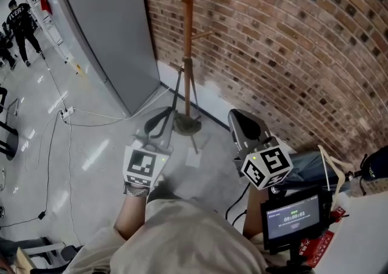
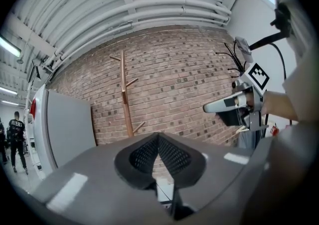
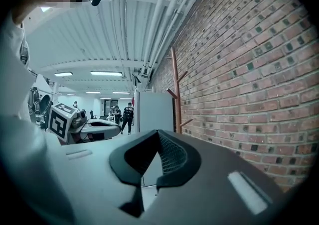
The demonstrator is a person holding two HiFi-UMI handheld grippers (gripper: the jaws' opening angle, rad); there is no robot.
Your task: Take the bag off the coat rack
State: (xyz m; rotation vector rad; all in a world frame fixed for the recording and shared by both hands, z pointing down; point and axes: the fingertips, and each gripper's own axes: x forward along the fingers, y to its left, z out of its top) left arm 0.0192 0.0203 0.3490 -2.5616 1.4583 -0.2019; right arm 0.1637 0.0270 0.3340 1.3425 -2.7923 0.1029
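Note:
The wooden coat rack (image 1: 188,36) stands against the brick wall, and every peg I can see is bare. It also rises ahead in the left gripper view as the coat rack (image 2: 124,97) and in the right gripper view as the coat rack (image 3: 176,89). A dark bag with a pale strap (image 1: 315,167) lies at the right edge, beside my right arm. My left gripper (image 1: 159,124) is held low before the rack's base, shut and empty (image 2: 158,152). My right gripper (image 1: 244,122) hangs level with it to the right, also shut with nothing between its jaws (image 3: 158,157).
A tall grey cabinet (image 1: 112,30) stands left of the rack. White cables and a power strip (image 1: 66,114) trail over the shiny floor. A small monitor (image 1: 294,217) sits at the lower right. People (image 1: 21,24) walk far off at the upper left.

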